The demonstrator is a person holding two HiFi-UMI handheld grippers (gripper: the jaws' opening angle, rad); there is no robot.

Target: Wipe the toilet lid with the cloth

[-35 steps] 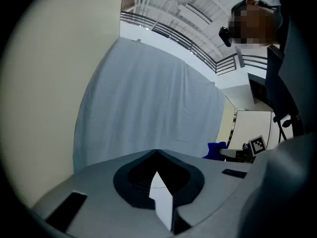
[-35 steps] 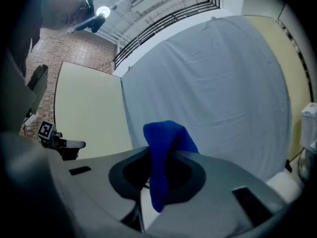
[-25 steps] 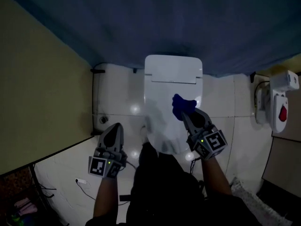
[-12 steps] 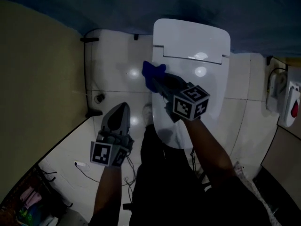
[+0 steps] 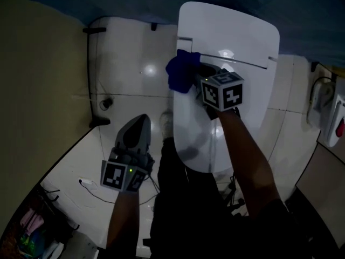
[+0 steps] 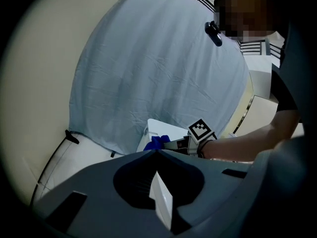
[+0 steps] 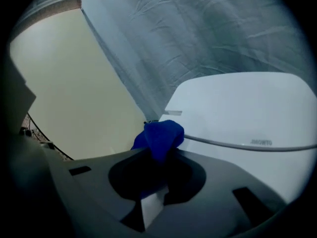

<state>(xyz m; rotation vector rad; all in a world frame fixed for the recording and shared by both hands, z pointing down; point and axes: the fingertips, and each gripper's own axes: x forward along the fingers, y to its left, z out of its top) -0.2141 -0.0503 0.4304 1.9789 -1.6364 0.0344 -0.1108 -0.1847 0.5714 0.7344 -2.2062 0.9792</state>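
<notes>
Cloth point(image 5: 180, 73), deep blue and bunched up, is being pinched tight between the jaws of the right gripper point(image 5: 193, 79), with its loose folds spilling out past the tips. It is pressing on the toilet lid point(image 5: 237, 42) at the lid's left rear corner, just in front of the hinge seam, and part of it is hanging over the lid's left edge. The right gripper view is confirming it: the cloth point(image 7: 161, 135) is bulging up from jaws clamped on it, with the white lid point(image 7: 237, 108) spreading away to its right. The person's right forearm point(image 5: 245, 150) is reaching across the lid from the front edge towards that corner, and the marker cube is riding above the lid's left half.

The left gripper point(image 5: 143, 118) is hanging off the lid, out to the left of its front end, over the white tiled floor point(image 5: 129, 74). Its jaws are closed together, tips meeting with nothing between them, and it is pointing towards the lid's rear. A thin cable point(image 5: 91, 190) is trailing on the floor further left of the lid's front. Behind the lid a blue curtain point(image 6: 158, 68) is hanging, and a beige wall point(image 5: 43, 80) is running along well to the lid's left.
</notes>
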